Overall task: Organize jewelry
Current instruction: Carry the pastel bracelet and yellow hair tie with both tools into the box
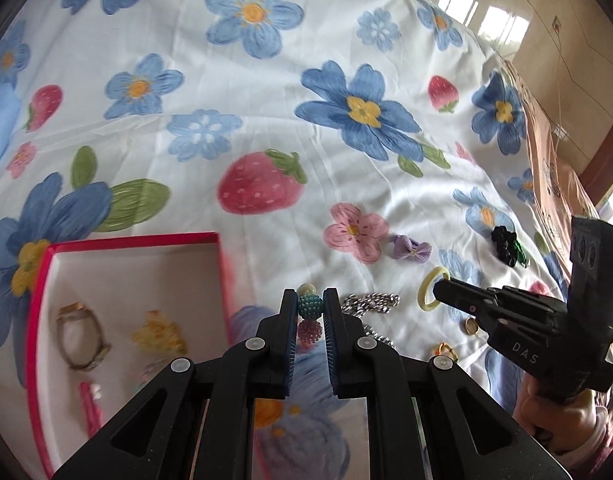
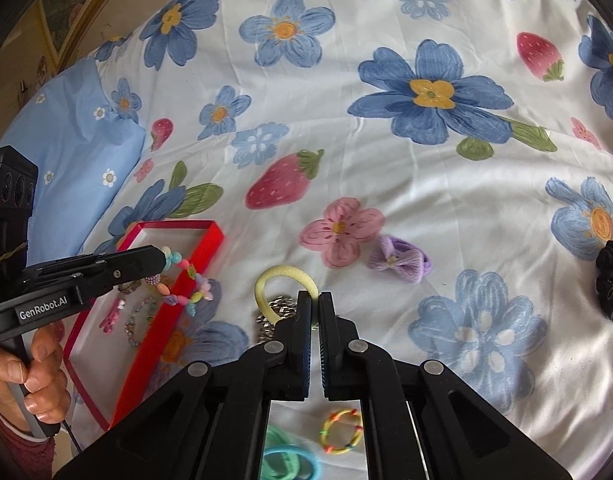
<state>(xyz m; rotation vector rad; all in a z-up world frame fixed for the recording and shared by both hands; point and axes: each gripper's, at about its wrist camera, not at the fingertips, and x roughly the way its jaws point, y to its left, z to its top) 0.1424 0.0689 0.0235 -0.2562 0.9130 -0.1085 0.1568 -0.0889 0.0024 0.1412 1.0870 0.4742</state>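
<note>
My left gripper (image 1: 310, 307) is clamped on a beaded bracelet (image 1: 310, 306), lifted beside the red box (image 1: 134, 239) on the floral sheet (image 1: 266, 80); my right gripper (image 2: 314, 307) pinches a yellow hair tie (image 2: 284, 272) above a silver chain (image 2: 280, 306); a purple bow (image 2: 398, 260) lies nearby.
</note>
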